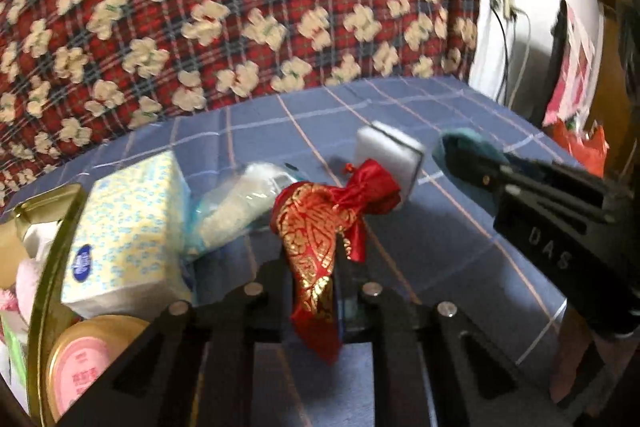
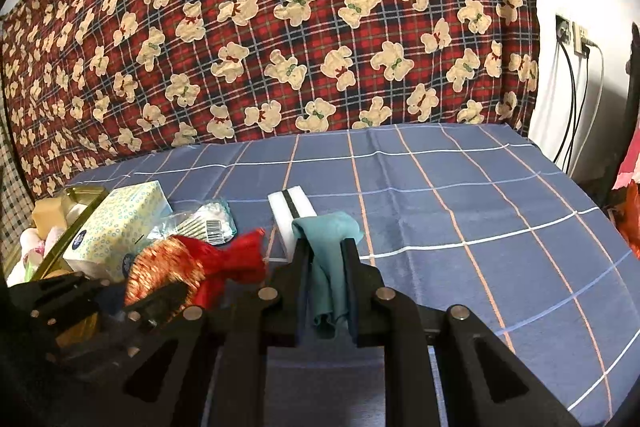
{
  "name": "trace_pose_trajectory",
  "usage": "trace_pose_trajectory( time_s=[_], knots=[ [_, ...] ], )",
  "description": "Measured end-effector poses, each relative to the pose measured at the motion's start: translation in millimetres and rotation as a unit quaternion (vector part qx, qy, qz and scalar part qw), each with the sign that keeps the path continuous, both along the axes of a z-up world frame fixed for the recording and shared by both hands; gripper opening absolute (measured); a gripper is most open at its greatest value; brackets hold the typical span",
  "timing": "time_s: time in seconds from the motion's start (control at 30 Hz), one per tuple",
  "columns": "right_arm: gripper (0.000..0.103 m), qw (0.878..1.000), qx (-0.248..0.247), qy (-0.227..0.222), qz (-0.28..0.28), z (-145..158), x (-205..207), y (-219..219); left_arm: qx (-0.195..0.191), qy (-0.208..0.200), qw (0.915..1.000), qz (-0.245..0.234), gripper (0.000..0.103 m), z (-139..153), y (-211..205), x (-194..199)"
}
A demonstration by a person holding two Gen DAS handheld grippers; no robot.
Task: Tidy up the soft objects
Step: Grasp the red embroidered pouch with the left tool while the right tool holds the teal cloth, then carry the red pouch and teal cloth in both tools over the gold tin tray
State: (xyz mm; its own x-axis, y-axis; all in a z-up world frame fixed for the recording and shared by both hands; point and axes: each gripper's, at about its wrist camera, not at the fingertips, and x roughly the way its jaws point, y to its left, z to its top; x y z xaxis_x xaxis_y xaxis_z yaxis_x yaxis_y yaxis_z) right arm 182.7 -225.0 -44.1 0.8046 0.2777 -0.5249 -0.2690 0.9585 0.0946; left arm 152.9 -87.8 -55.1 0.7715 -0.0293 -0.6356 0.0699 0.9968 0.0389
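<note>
My left gripper (image 1: 312,267) is shut on a red and gold brocade pouch (image 1: 316,227) with a red bow, held above the blue checked cloth; it also shows in the right wrist view (image 2: 188,263). My right gripper (image 2: 326,247) is shut on a teal cloth (image 2: 328,267) that hangs between its fingers; in the left wrist view the teal cloth (image 1: 456,143) sits at the tip of that gripper. A white sponge block (image 2: 290,211) with a dark stripe lies on the cloth just beyond both grippers, also visible in the left wrist view (image 1: 390,151).
A tissue pack (image 1: 124,231) and a clear bag of cotton swabs (image 1: 240,203) lie at the left. A gold-rimmed tin (image 1: 44,267) at far left holds several soft items, with a pink-lidded jar (image 1: 80,359) near it. A teddy-bear plaid quilt (image 2: 280,27) backs the bed.
</note>
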Motion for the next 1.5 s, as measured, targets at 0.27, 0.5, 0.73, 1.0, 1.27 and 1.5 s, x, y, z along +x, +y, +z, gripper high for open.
trace_pose_trajectory(
  time_s=[0.27, 0.5, 0.73, 1.0, 1.27, 1.5],
  knots=[
    [0.017, 1.000, 0.000, -0.005, 0.006, 1.6, -3.1, 9.8, -0.020, -0.047, 0.9979, 0.041, 0.014, 10.1, 19.6, -14.3],
    [0.017, 1.000, -0.002, -0.014, 0.016, 2.0, -7.6, 24.5, -0.015, -0.079, 0.9948, 0.064, 0.014, 16.3, 25.4, -23.8],
    [0.017, 1.000, 0.001, -0.016, 0.018, 2.2, -8.7, 27.8, -0.019, -0.090, 0.9926, 0.080, 0.014, 18.6, 35.9, -27.9],
    [0.017, 1.000, -0.001, -0.018, 0.023, 2.7, -10.0, 39.2, -0.023, -0.095, 0.9912, 0.089, 0.014, 19.6, 42.1, -31.1],
    [0.017, 0.999, -0.003, -0.024, 0.030, 4.4, -12.9, 46.8, -0.033, -0.103, 0.9887, 0.104, 0.014, 20.8, 52.4, -34.8],
    [0.017, 0.999, -0.012, -0.032, 0.037, 5.1, -17.0, 56.4, -0.043, -0.100, 0.9872, 0.117, 0.014, 20.3, 62.3, -35.1]
  ],
)
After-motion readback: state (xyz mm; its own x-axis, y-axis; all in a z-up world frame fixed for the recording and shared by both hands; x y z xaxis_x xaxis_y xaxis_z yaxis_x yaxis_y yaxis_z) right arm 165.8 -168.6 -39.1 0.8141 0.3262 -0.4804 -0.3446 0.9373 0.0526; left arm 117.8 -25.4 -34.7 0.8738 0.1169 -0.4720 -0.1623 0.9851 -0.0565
